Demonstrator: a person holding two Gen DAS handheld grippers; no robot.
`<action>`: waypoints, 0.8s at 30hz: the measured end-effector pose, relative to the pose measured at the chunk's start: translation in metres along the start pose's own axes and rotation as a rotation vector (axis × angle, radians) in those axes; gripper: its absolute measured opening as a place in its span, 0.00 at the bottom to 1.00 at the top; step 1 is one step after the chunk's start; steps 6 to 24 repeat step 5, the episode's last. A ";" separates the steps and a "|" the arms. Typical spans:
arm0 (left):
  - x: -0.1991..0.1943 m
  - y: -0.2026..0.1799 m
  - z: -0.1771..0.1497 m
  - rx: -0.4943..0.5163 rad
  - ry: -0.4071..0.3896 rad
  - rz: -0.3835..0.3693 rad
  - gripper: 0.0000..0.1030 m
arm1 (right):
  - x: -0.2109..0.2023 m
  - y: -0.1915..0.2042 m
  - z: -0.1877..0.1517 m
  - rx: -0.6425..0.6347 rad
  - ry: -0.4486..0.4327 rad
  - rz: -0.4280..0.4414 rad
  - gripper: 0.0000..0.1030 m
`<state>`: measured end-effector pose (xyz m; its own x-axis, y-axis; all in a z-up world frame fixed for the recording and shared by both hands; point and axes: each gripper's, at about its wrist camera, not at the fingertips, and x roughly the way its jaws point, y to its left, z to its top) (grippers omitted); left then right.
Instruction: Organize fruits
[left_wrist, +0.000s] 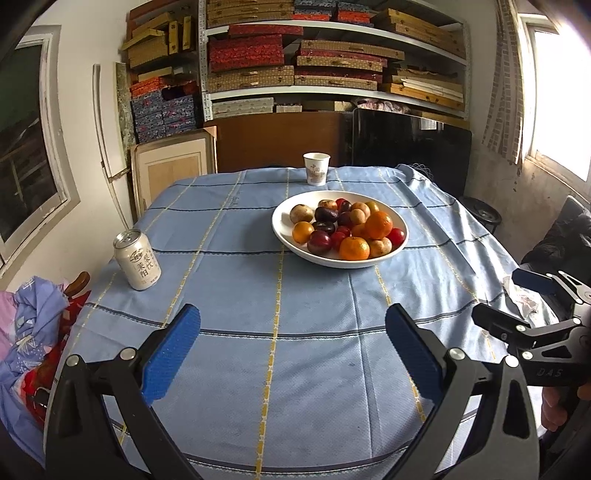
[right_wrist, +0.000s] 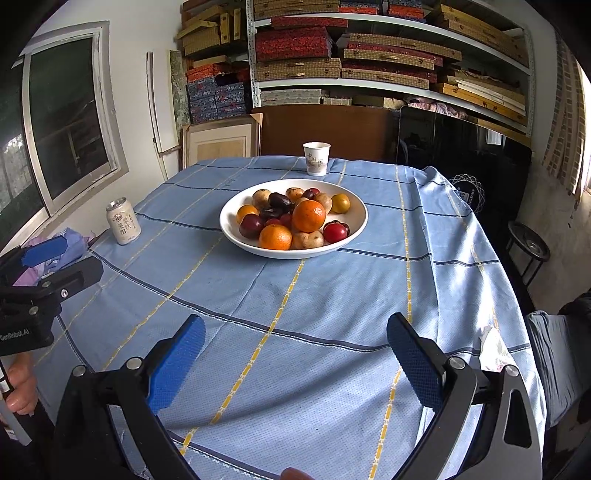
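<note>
A white bowl (left_wrist: 284, 234) (right_wrist: 354, 206) stands past the middle of the table on a blue checked cloth. It holds several fruits: oranges (left_wrist: 379, 224) (right_wrist: 308, 215), dark plums (left_wrist: 319, 242), small red fruits (right_wrist: 335, 232) and tan round ones (left_wrist: 301, 213). My left gripper (left_wrist: 293, 347) is open and empty above the near part of the cloth. It also shows at the left edge of the right wrist view (right_wrist: 55, 258). My right gripper (right_wrist: 295, 354) is open and empty, near the table's front. It also shows at the right edge of the left wrist view (left_wrist: 517, 299).
A drink can (left_wrist: 137, 260) (right_wrist: 123, 221) stands near the table's left edge. A paper cup (left_wrist: 316, 168) (right_wrist: 317, 158) stands at the far edge behind the bowl. Clothes (left_wrist: 29, 332) lie left of the table. Shelves with boxes (left_wrist: 332, 55) fill the back wall.
</note>
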<state>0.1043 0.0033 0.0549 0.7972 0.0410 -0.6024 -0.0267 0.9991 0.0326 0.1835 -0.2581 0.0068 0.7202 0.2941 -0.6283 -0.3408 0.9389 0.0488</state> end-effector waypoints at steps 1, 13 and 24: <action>0.001 0.002 0.000 -0.008 0.004 -0.006 0.96 | 0.000 0.000 0.000 0.001 0.000 0.000 0.97; 0.003 0.005 0.000 -0.020 0.012 -0.005 0.96 | 0.000 0.000 0.000 -0.002 -0.001 0.000 0.97; 0.003 0.005 0.000 -0.020 0.012 -0.005 0.96 | 0.000 0.000 0.000 -0.002 -0.001 0.000 0.97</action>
